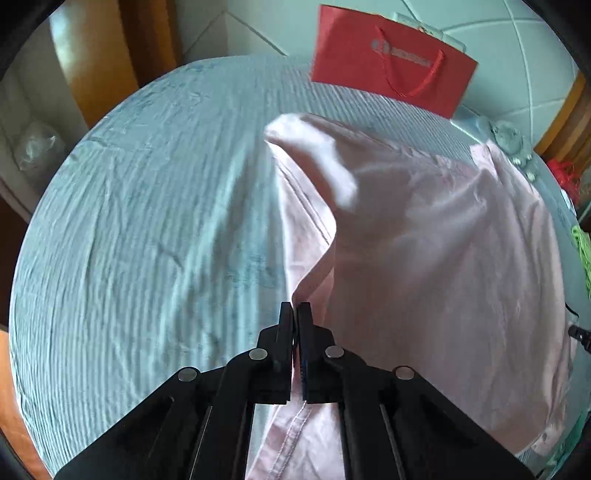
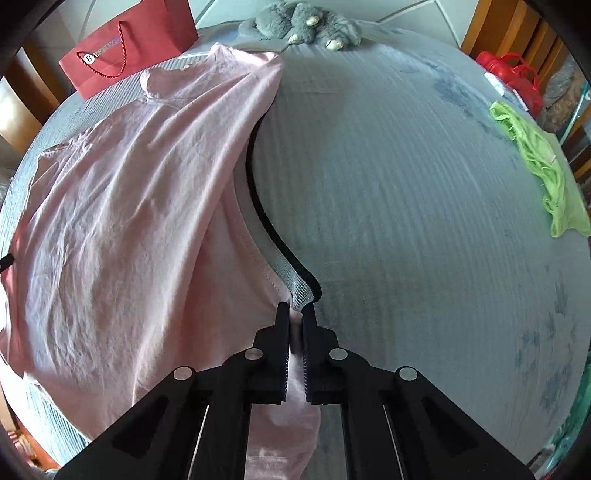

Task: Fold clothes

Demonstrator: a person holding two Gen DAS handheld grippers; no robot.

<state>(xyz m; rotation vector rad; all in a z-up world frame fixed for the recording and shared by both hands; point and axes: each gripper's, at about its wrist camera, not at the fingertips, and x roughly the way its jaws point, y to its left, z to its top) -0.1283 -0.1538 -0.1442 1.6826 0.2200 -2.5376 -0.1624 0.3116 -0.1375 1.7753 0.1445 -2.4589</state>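
A pale pink shirt [image 1: 424, 236] is held up over a bed with a blue-grey ribbed cover [image 1: 147, 206]. My left gripper [image 1: 296, 308] is shut on a hemmed edge of the shirt, which drapes away to the right. In the right wrist view the same pink shirt [image 2: 122, 206] spreads to the left, and my right gripper [image 2: 295, 310] is shut on its edge together with a pinch of the bed cover [image 2: 424, 221]. The cover is pulled up into a dark-edged fold along the shirt's side.
A red paper bag [image 1: 391, 59] stands at the far side of the bed, red paper bag [image 2: 129, 44]. A grey plush toy [image 2: 303, 22] lies at the far edge. A green garment [image 2: 539, 166] lies at the right, near a red bag [image 2: 513, 74].
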